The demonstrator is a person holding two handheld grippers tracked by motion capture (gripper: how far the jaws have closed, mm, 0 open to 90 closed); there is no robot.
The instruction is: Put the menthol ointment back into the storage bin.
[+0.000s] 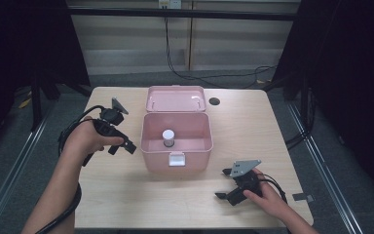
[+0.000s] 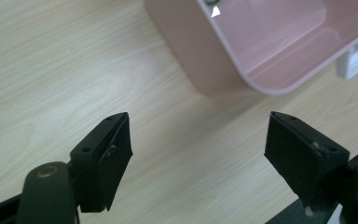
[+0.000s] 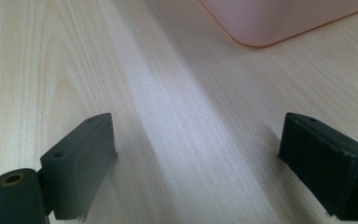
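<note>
A pink box (image 1: 177, 141) sits mid-worktop (image 1: 253, 131), lid (image 1: 175, 99) thrown back, with what looks like a small white-capped jar (image 1: 168, 138) standing inside. The left gripper (image 1: 122, 145) hovers just beside its left wall, jaws wide apart and empty. The right gripper (image 1: 224, 183) rests near the front edge, jaws likewise apart.

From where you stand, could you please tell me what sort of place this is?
Probably a lab recording station: a bare wooden table fenced by dark curtains, cables running across the floor, and one pink box.
</note>
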